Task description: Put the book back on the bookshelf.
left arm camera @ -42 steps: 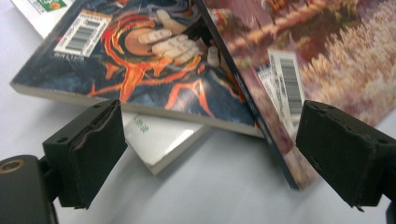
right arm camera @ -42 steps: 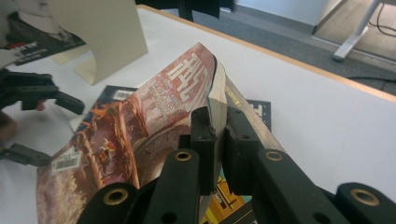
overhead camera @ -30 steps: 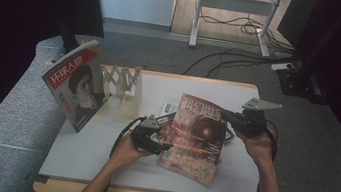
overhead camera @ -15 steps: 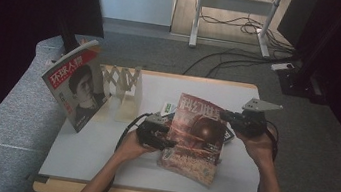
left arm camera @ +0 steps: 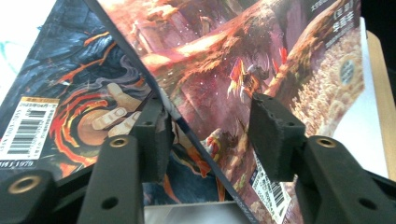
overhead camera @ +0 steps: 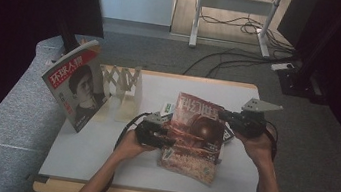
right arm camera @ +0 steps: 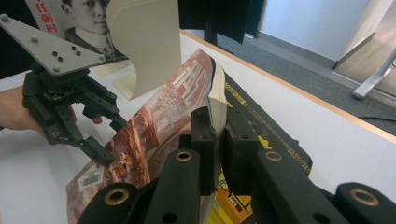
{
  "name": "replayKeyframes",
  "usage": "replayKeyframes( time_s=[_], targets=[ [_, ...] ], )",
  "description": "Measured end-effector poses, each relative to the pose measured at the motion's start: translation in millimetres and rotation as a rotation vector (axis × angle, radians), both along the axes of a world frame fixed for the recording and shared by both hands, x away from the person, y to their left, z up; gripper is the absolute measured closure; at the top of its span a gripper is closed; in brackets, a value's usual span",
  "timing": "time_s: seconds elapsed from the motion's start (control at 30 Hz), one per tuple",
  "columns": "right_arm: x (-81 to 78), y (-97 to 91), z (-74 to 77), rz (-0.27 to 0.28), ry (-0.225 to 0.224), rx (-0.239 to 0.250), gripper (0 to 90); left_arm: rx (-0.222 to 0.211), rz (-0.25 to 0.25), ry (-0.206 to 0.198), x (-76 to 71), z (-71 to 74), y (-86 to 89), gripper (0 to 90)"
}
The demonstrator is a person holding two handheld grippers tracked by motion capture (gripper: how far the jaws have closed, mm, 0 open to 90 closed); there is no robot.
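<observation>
Above white table (overhead camera: pixel 100 152), right tool (overhead camera: pixel 223 116) clamps magazine (overhead camera: pixel 196 135) (edge between left tool's (overhead camera: pixel 168 139) closing, half-open jaws).

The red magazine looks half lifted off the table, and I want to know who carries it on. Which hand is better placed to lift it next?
Right, probably. The right tongs are shut on the red magazine at its edge, holding it tilted up. The left tongs have just been closing around its lower edge, but one pad stands clear.
</observation>
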State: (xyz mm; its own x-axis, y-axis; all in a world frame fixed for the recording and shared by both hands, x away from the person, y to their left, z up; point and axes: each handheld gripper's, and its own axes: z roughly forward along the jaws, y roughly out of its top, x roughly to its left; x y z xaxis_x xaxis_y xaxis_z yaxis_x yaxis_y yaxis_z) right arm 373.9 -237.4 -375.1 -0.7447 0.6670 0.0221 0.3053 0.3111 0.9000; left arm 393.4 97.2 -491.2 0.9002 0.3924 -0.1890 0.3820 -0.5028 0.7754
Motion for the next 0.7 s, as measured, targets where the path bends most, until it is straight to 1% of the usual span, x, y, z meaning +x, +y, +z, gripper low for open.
replayKeyframes(
  time_s=[0.2,0.33,0.4,0.5,0.7],
  targets=[
    [-0.3,8.1,4.2,0.026,-0.013,0.017,83.0,-0.028,-0.002,0.002,-0.6,2.9,12.2,59.5],
    [0.0,15.7,6.9,0.046,-0.027,0.018,83.1,-0.035,-0.008,0.009,-0.8,5.4,21.5,62.9],
    [0.1,19.2,8.2,0.054,-0.031,0.017,83.1,-0.036,-0.006,0.010,-1.3,7.4,26.9,64.1],
    [0.2,24.1,9.2,0.069,-0.036,0.018,83.0,-0.023,-0.002,-0.003,-1.7,11.7,36.5,65.6],
    [0.0,31.5,9.7,0.094,-0.041,0.024,82.9,-0.014,0.018,-0.026,-2.1,17.8,52.6,68.2]
  ],
)
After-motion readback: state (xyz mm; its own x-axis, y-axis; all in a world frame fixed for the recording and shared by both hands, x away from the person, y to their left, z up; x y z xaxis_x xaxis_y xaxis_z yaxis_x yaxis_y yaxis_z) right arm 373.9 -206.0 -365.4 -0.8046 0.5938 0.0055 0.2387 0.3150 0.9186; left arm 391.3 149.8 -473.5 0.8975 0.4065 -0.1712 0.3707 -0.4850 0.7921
